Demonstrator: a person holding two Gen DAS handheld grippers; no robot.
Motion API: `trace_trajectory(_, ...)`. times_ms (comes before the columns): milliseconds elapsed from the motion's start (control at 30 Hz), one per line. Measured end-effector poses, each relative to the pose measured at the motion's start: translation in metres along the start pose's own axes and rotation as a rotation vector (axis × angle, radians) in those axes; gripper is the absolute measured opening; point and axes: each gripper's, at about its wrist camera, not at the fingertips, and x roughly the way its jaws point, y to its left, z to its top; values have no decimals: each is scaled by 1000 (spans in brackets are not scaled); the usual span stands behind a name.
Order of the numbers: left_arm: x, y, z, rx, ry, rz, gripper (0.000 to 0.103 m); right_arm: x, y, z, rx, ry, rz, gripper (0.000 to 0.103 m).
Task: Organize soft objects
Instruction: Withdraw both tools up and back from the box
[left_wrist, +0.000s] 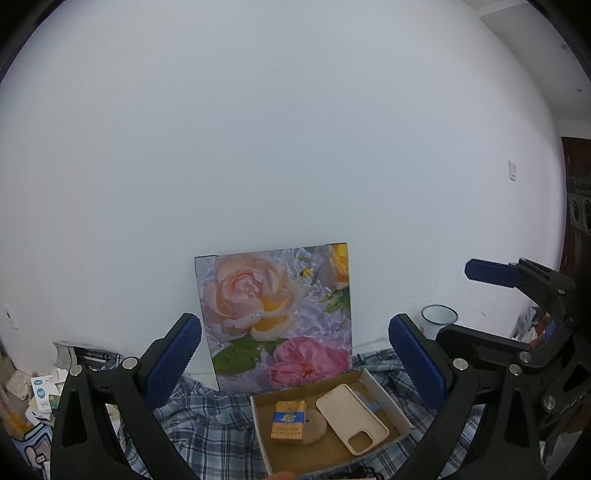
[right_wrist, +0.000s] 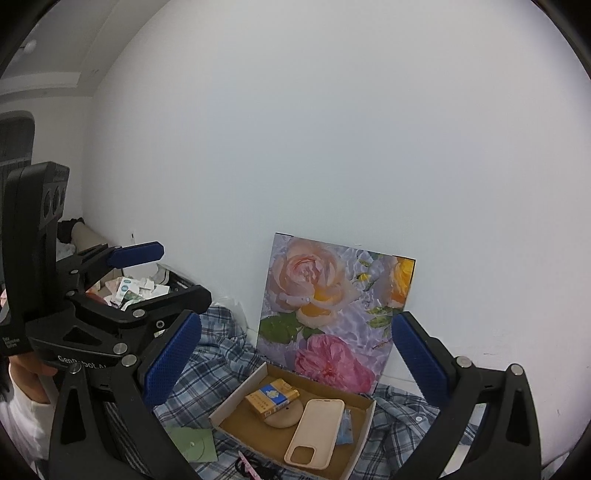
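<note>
On the far left, at nine o'clock in the right wrist view, the left gripper (right_wrist: 147, 269) is wide open with nothing in it. At about seven o'clock a green paper envelope (right_wrist: 195, 445) lies on the blue checked shirt (right_wrist: 218, 354). The shirt is the soft thing to tidy, and it is spread flat across the surface.

At six o'clock a cardboard box (right_wrist: 236, 397) sits on top of the shirt. It holds a yellow pack (right_wrist: 271, 398) and a pale phone case (right_wrist: 314, 432). At three o'clock the right gripper (left_wrist: 491, 314) is wide open and empty too.

I think a tug on the shirt could tip the box and spill its things, since it rests on the cloth.

Behind it all, a flower picture (left_wrist: 277, 317) leans on the white wall (left_wrist: 295, 129), with a white cup (left_wrist: 439, 317) at the right.
</note>
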Motion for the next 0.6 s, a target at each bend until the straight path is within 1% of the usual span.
trace_trajectory(233,-26,-5,-14,26,24,-52,103,-25,14,-13,-37,-5,-19,103)
trace_trajectory(433,-41,-18,-33,77,30,-63,103,-38,22,-35,-36,-9,6,103)
trace_trajectory(600,-42,-21,-49,84,55,-78,103,-43,29,-53,-33,-14,37,103)
